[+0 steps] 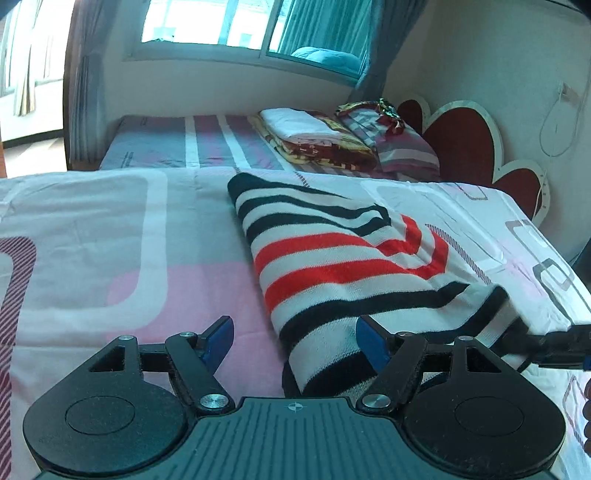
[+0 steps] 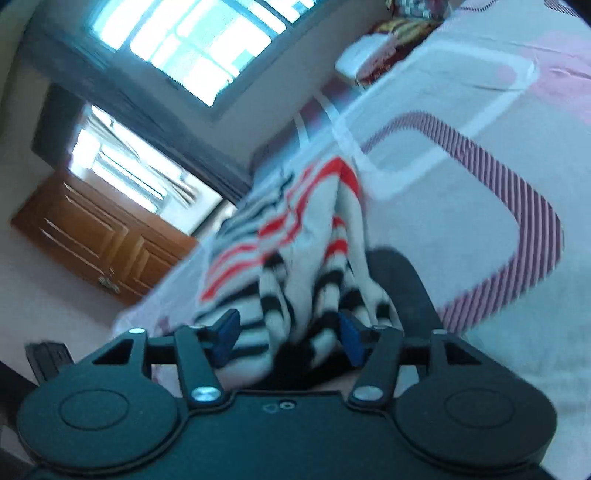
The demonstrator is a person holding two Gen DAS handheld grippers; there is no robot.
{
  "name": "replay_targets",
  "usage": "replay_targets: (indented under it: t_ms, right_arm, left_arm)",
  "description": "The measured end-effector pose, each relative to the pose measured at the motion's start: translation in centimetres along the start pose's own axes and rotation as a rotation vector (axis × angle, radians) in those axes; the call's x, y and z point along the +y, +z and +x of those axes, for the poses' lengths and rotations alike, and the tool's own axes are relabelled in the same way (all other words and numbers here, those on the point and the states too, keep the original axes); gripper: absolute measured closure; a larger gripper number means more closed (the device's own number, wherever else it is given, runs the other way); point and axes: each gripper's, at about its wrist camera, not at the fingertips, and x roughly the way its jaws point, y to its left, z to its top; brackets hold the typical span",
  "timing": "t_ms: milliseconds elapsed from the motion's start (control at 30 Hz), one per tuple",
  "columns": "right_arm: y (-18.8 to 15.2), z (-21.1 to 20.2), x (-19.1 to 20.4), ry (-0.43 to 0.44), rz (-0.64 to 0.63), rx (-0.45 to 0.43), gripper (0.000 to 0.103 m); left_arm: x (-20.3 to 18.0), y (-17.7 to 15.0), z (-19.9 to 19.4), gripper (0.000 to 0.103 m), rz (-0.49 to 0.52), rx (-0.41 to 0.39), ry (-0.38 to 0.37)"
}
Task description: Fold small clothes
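Left wrist view: a folded striped sweater (image 1: 343,258) lies on the bed (image 1: 110,240), toward its right edge.
Its knit is white with black bands and red ones across the middle. The left claw (image 1: 293,341) stands apart and empty, the sweater's near end just past its right finger. In the blurred right wrist view, the right claw (image 2: 288,339) is parted around bunched sweater cloth; whether its pads press the cloth I cannot tell.

A home bedroom: a bed (image 1: 92,258) with patterned sheet, folded bedding (image 1: 314,136) beyond, a heart-shaped headboard (image 1: 465,144), curtained window (image 1: 207,26), wooden cabinet (image 2: 96,236).
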Motion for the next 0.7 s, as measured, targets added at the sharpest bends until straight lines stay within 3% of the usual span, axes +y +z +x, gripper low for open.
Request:
replay_targets:
  t_ms: [33, 133, 200, 333, 367, 500, 533, 567, 633, 700]
  right_arm:
    - [0.0, 0.3, 0.3, -0.005, -0.002, 0.003, 0.084]
    - [-0.6, 1.2, -1.9, -0.050, 0.039, 0.010, 0.087]
    - [-1.0, 1.2, -3.0, -0.018, 0.074, 0.004, 0.087]
    - [-0.2, -2.3, 0.3, -0.061, -0.068, -0.152, 0.051]
    - [0.3, -2.3, 0.9, -0.067, -0.106, -0.170, 0.051]
    - [2.4, 0.9, 2.1, -0.112, -0.190, -0.109, 0.054]
    - [2.6, 1.3, 2.2, -0.133, -0.200, -0.080, 0.059]
    - [2.8, 2.1, 2.2, -0.127, -0.201, -0.047, 0.076]
    - [2.7, 2.5, 2.4, -0.044, -0.236, -0.016, 0.080]
    - [2.6, 2.1, 1.4, 0.046, -0.208, -0.039, 0.082]
  left_arm:
    - [-0.1, -0.1, 0.0, 0.030, 0.012, 0.003, 0.007]
    - [-0.7, -0.6, 0.0, 0.030, 0.074, 0.001, 0.021]
    - [-1.1, -0.3, -0.9, 0.030, 0.113, -0.009, 0.045]
    - [-0.6, 0.5, -1.9, 0.030, 0.100, -0.038, 0.031]
    - [-0.5, 0.6, -1.8, 0.030, 0.089, -0.034, 0.033]
    - [0.0, 0.5, -0.7, 0.030, 0.030, -0.005, 0.024]
    - [0.2, 0.4, -0.4, 0.030, 0.009, -0.002, 0.012]
    - [0.5, 0.4, -0.3, 0.030, -0.012, 0.002, 0.004]
    - [0.9, 0.1, 0.0, 0.030, -0.028, 0.006, -0.011]
    - [1.3, -0.1, 0.3, 0.030, -0.039, 0.014, -0.029]
